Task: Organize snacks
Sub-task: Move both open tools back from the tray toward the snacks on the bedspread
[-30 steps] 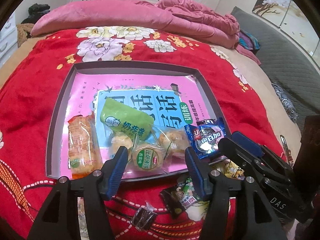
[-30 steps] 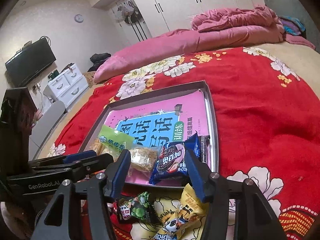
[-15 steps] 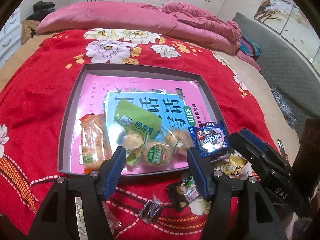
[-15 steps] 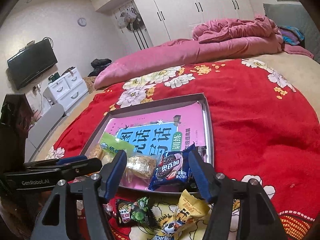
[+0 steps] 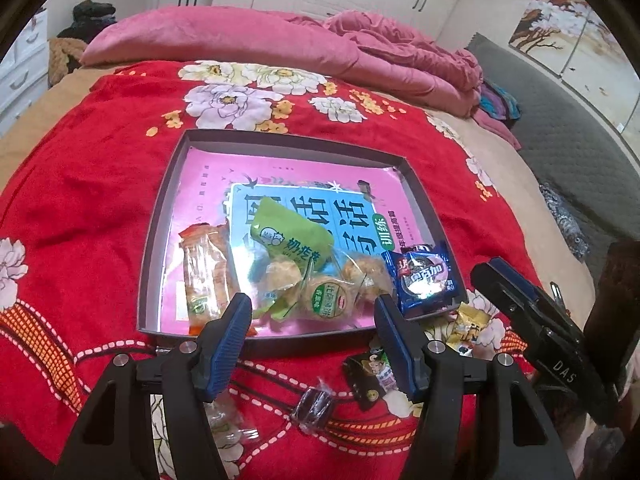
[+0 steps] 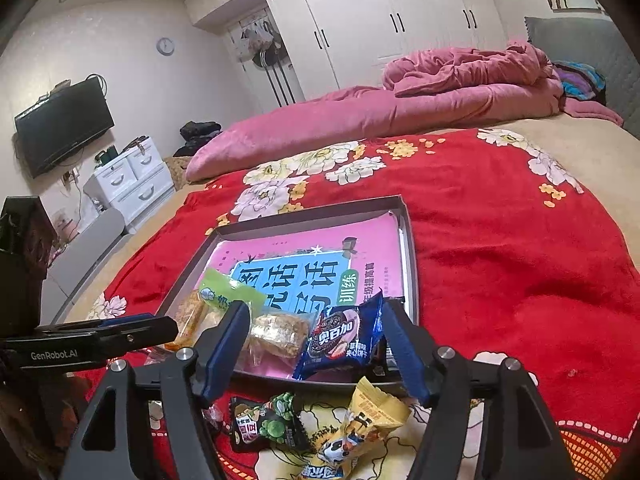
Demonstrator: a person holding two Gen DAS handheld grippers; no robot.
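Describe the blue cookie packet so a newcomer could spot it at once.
Find the grey tray on the red floral blanket. In its near right corner lies the blue cookie packet, partly over the rim. It is the only dark blue wrapper, with a sandwich cookie pictured.

Bright indoor light from overhead, glare on the glossy pink book cover (image 5: pixel 208 184) and white wardrobe doors (image 6: pixel 360 28), soft shadows on the red blanket (image 5: pixel 88 184), strong fisheye bending, black corner vignette, nearest snack wrappers perhaps slightly soft, centre sharp.
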